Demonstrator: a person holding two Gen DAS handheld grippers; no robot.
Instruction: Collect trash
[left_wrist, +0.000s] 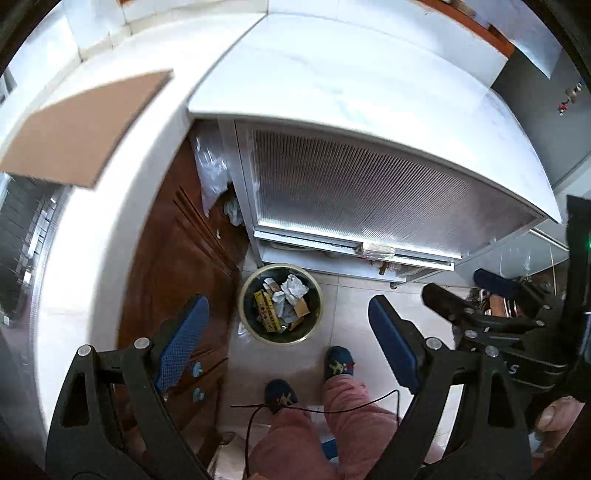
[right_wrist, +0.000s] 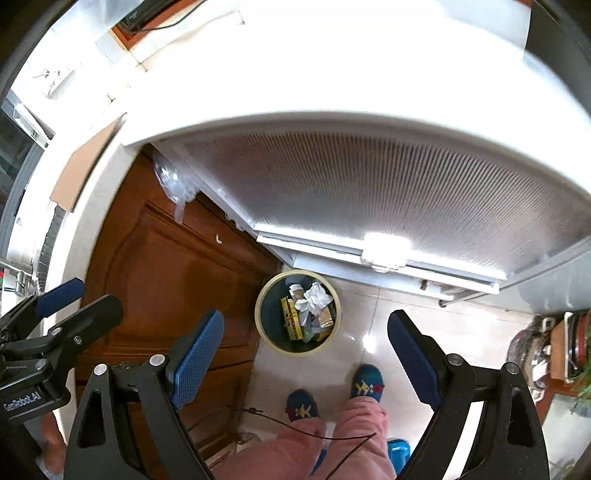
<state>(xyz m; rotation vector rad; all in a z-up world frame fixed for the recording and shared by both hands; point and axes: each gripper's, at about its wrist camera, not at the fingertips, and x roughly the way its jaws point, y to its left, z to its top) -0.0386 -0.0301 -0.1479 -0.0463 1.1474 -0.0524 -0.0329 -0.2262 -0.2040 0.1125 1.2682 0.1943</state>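
A round trash bin (left_wrist: 246, 295) with a pale rim stands on the tiled floor below both grippers; it also shows in the right wrist view (right_wrist: 266, 306). It holds crumpled white paper (left_wrist: 293, 288), a yellow wrapper (left_wrist: 266, 309) and brown cardboard scraps. My left gripper (left_wrist: 291, 339) is open and empty, high above the bin. My right gripper (right_wrist: 304, 354) is open and empty too, beside the left one. A brown cardboard sheet (left_wrist: 85, 125) lies on the white counter at the left.
A white counter (left_wrist: 122, 206) curves along the left over brown wooden cabinet doors (right_wrist: 166, 266). A white-topped cabinet (left_wrist: 351, 92) with a ribbed translucent door (left_wrist: 354, 195) stands behind the bin. The person's pink trousers and blue slippers (left_wrist: 340, 362) are next to the bin. Clutter (right_wrist: 554, 350) sits at the right.
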